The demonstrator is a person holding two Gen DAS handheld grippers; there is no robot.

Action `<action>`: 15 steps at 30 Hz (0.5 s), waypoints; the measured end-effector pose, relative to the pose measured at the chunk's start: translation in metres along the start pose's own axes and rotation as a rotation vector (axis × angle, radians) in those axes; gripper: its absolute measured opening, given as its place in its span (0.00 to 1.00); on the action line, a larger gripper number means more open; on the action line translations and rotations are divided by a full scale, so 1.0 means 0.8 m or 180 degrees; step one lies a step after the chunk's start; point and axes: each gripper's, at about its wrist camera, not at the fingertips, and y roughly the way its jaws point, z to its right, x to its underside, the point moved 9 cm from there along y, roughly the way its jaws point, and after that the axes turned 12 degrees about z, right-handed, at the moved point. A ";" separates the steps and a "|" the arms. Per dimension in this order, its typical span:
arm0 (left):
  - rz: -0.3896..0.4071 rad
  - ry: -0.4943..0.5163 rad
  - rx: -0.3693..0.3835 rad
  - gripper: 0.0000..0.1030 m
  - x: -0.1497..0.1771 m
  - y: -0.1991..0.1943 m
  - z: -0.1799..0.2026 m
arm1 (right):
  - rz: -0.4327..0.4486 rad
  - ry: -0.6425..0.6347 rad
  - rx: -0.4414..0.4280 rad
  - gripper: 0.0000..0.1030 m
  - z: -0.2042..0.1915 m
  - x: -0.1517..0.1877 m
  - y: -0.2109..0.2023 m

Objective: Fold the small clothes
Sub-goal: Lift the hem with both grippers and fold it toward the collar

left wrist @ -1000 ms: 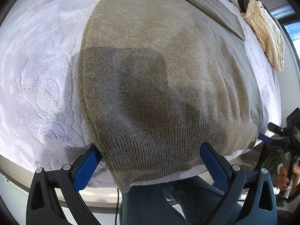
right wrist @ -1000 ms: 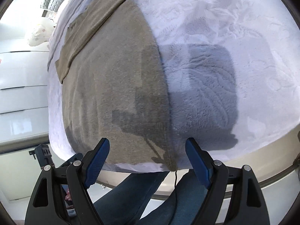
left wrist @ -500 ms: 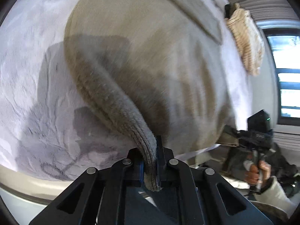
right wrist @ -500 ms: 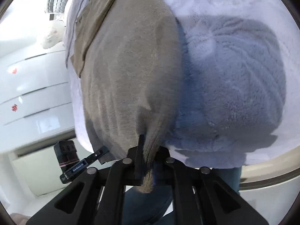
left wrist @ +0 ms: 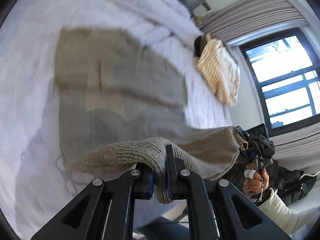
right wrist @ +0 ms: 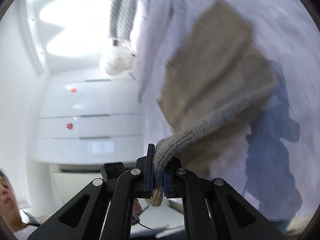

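You have a pale lilac plush bedspread filling most of both views. On its far edge lies a cream garment with thin dark stripes, bunched up, with a dark object just behind it. Beyond that, a dark-framed window sits under pleated grey curtains. From your right camera, white glossy drawer fronts with small red marks stand beside the bed.

Bright window daylight; motion blur (fisheye-warped edges); hard shadows.
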 end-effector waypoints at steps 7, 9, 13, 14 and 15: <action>0.0213 0.0163 -0.0075 0.10 -0.115 0.023 -0.030 | 0.0328 -0.0050 -0.0196 0.07 -0.048 -0.083 0.050; 0.0255 0.0184 -0.0125 0.10 -0.142 0.040 -0.043 | 0.0337 -0.0078 -0.0159 0.07 -0.048 -0.107 0.071; 0.0352 0.0224 -0.0294 0.10 -0.170 0.086 -0.060 | 0.0286 -0.0008 -0.0009 0.07 -0.020 -0.161 0.109; 0.0370 0.0243 -0.0389 0.10 -0.178 0.099 -0.068 | 0.0264 0.0013 0.0011 0.07 -0.016 -0.172 0.123; 0.0381 0.0267 -0.0490 0.10 -0.184 0.112 -0.077 | 0.0227 0.0043 0.0039 0.07 -0.005 -0.184 0.138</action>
